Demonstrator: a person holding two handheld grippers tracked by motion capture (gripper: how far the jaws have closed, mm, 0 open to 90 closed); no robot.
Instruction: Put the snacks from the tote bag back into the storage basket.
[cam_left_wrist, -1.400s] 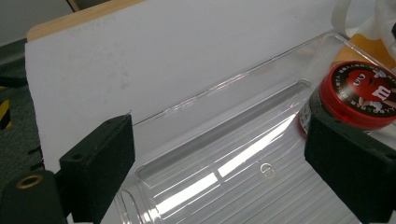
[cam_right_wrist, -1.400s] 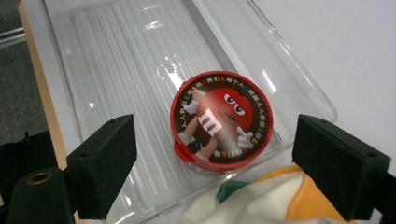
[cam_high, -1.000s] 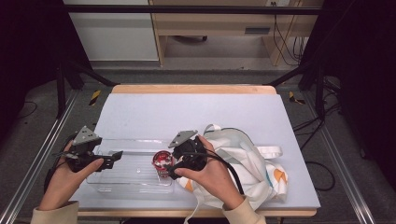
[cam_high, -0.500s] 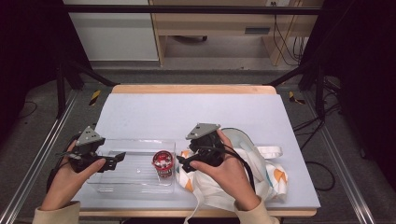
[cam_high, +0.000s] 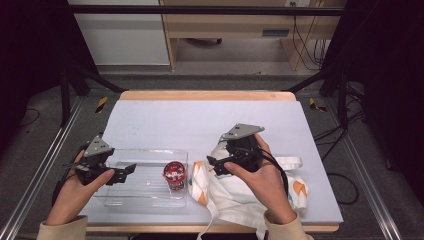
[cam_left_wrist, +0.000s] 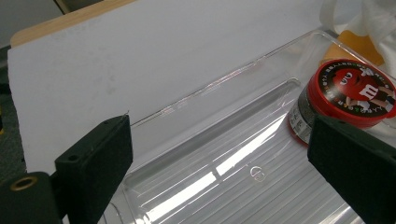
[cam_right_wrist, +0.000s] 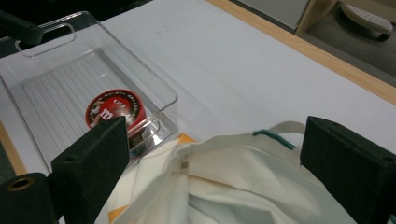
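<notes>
A small round tub (cam_high: 174, 176) with a red printed lid stands upright in the right end of a clear plastic tray (cam_high: 145, 200), which lies near the front edge of the counter (cam_high: 200, 120), left of centre. The left tool (cam_high: 125, 172) hangs over the tray's left half, jaws wide apart and holding nothing, with the tub a little way beyond its tips. The right tool (cam_high: 212, 164) hovers above a cream cloth bag (cam_high: 235, 200) just right of the tray; its jaws stand wide apart too, gripping nothing, and the tub lies near them, down and to the left across the tray's end wall.

The left tool view brings the tub (cam_left_wrist: 348, 100) close: a cartoon face and white lettering on the glossy lid, a dark label with small print on the side, and it stands beside the right jaw without touching. It also shows the tray (cam_left_wrist: 224, 154) floor as fine parallel ribs catching the light. The right tool view shows the tray (cam_right_wrist: 140, 70) wall with rounded corners and a slot handle cut in the far end, the tub (cam_right_wrist: 116, 112) against the near wall, and the bag (cam_right_wrist: 233, 186) in soft folds, with a green-edged strap and an orange patch touching the tray. The high view alone gives the whole layout: the bag's strap lies out to the right, and the counter is a pale matte sheet with a wooden strip at the far edge.
</notes>
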